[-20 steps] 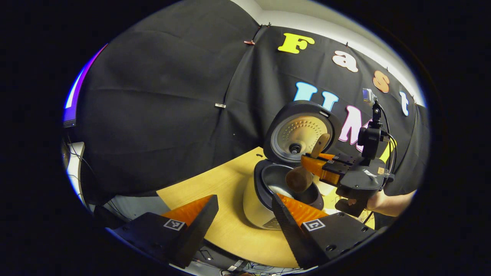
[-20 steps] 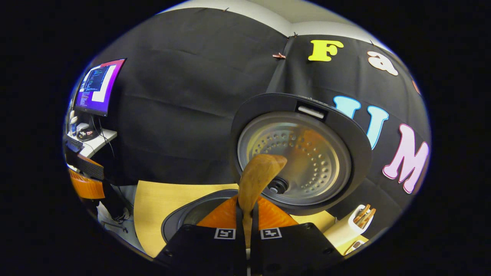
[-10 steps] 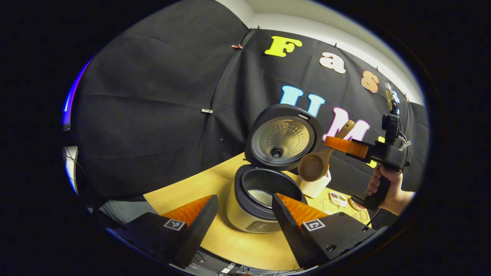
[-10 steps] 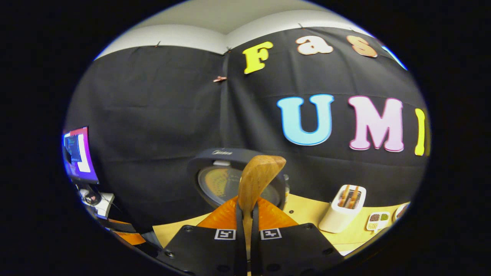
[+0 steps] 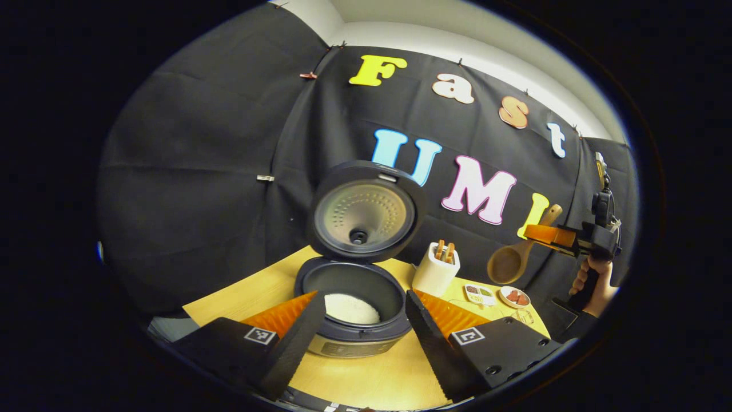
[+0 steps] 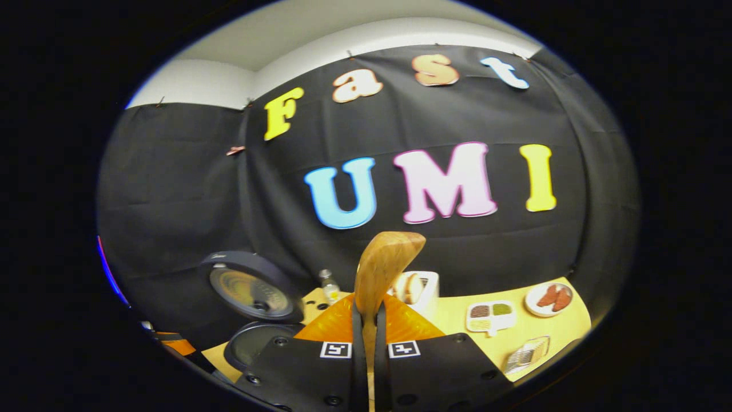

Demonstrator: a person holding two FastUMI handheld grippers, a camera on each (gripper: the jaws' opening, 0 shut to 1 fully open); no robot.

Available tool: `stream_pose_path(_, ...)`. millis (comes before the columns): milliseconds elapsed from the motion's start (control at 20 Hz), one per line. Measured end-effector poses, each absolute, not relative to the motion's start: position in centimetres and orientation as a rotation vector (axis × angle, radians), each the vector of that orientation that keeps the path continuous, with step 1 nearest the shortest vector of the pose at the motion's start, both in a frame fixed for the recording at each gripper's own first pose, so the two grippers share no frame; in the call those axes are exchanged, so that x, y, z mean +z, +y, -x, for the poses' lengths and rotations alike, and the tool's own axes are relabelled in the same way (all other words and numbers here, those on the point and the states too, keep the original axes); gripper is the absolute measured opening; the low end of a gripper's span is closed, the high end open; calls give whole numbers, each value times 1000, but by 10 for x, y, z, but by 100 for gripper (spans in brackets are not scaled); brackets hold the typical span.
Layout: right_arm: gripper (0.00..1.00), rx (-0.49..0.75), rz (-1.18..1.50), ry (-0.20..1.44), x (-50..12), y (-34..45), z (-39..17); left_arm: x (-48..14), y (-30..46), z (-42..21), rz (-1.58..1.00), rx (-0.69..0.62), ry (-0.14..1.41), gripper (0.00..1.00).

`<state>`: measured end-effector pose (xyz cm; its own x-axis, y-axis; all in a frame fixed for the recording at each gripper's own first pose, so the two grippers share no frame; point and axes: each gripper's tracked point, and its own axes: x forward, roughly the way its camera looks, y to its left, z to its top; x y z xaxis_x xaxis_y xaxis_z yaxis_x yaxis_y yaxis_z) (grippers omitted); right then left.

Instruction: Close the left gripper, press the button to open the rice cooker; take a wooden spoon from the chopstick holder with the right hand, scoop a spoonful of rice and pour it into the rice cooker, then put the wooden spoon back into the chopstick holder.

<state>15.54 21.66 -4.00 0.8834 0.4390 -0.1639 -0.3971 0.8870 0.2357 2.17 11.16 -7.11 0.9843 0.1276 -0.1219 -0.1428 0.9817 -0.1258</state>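
The right gripper (image 6: 369, 320) pinches the wooden spoon (image 6: 382, 269) above the table (image 5: 366, 377). The left gripper (image 5: 360, 320) is spread before the open rice cooker (image 5: 354, 297); its lid script is unreadable.

No readable text or labels

**A recording booth set up as a mock kitchen**

Black cloth (image 5: 189, 149), pinned with clips (image 5: 265, 178) below a white wall (image 6: 194, 80), closes in one wooden table (image 5: 372, 380). The table bears kitchen goods: an open rice cooker (image 5: 354, 303), a white chopstick holder (image 5: 434, 273), a divided dish (image 6: 490, 316) and a small plate (image 6: 549, 297) (contents too small to tell). A person's hand (image 5: 592, 280) grips a camera-fitted handheld tool. The draped walls and rig mark a staged data-collection space, not a home.
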Motion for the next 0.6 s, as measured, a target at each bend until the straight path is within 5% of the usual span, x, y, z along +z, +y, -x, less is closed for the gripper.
stream_pose_path(600, 9, -25, -342, 317, -125, -17, -218, -53, 82, -67, 69, 211, 141, 95)
